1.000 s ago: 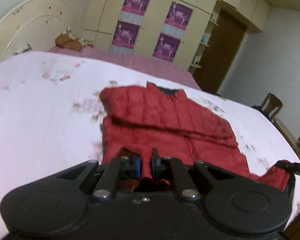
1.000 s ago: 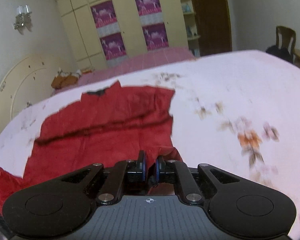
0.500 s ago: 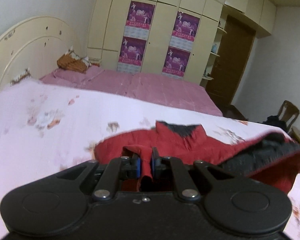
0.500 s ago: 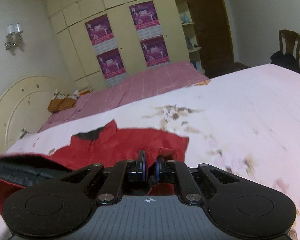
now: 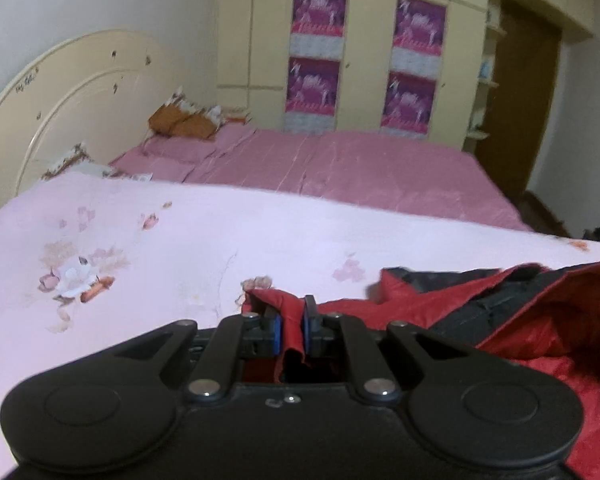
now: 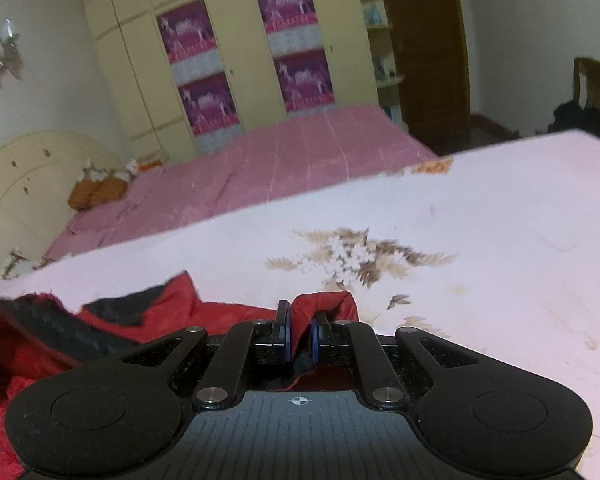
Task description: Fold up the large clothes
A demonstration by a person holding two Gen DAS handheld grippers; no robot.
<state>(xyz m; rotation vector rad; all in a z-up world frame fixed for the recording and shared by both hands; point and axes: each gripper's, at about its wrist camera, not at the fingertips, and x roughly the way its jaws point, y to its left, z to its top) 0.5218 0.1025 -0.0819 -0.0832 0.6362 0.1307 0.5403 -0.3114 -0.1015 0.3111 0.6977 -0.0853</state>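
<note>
Both grippers clamped on the red jacket [image 5: 540, 332]
Left gripper [image 5: 291, 326] and right gripper [image 6: 300, 330] each pinch a hem fold – over the floral bedsheet [image 6: 500, 220].

**Jacket hem carried up toward the collar**

A second ago the red padded jacket [image 5: 540, 332] lay spread flat on the floral bedsheet [image 5: 180, 248], filling the middle of both views. Now its near part has been lifted and brought forward over the rest. Only a low, bunched strip shows, with the black lining [image 6: 56, 332] turned outward. Both cameras have tipped upward, bringing more of the wardrobe [image 6: 236, 64] and the pink bed [image 5: 340, 168] into view.
</note>
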